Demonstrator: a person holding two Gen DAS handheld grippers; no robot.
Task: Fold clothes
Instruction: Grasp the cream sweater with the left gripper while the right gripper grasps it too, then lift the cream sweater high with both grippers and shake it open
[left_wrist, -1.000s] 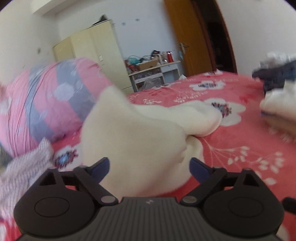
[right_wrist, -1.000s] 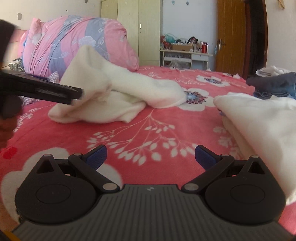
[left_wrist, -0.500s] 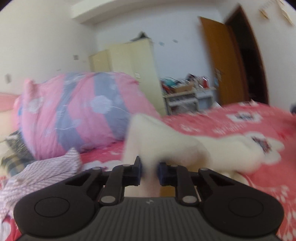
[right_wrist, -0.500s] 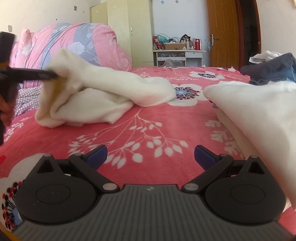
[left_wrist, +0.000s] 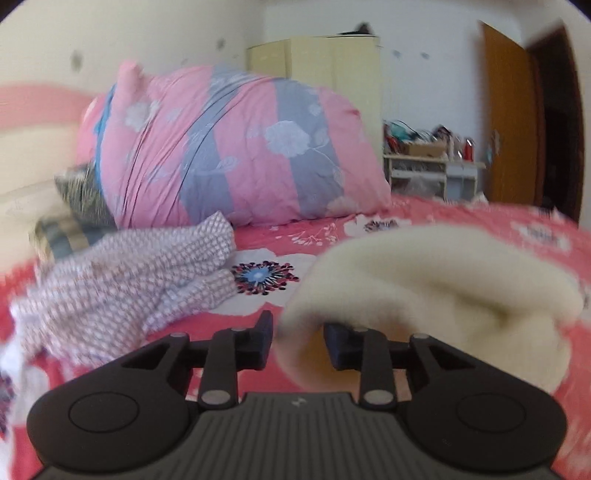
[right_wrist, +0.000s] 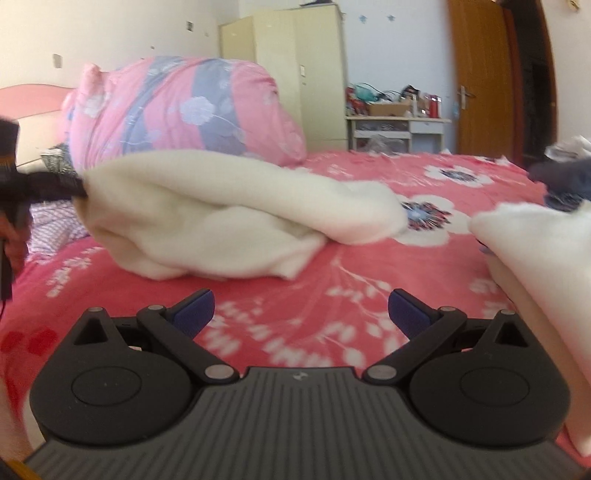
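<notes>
A cream fleece garment (left_wrist: 424, 280) lies bunched and folded over itself on the red flowered bed sheet (right_wrist: 332, 295). In the right wrist view the cream garment (right_wrist: 221, 221) sits mid-bed. My left gripper (left_wrist: 298, 341) is at its left edge, jaws opening, the fabric's edge still between the pads with a small gap on the left side. The left gripper (right_wrist: 82, 189) shows as a dark bar touching that edge. My right gripper (right_wrist: 299, 310) hovers open over bare sheet, nothing between its fingers. A second cream garment (right_wrist: 535, 251) lies to its right.
A pink and grey rolled quilt (left_wrist: 229, 147) fills the head of the bed. A purple checked garment (left_wrist: 122, 284) lies left of the left gripper. Dark clothes (right_wrist: 561, 177) are piled at the far right. A wardrobe (right_wrist: 295, 74), desk (right_wrist: 399, 125) and wooden door (right_wrist: 480, 81) stand behind.
The left gripper closed on the cream garment's edge, carried it left across the bed folding it over, and its jaws have now parted. The right gripper stayed open and barely shifted.
</notes>
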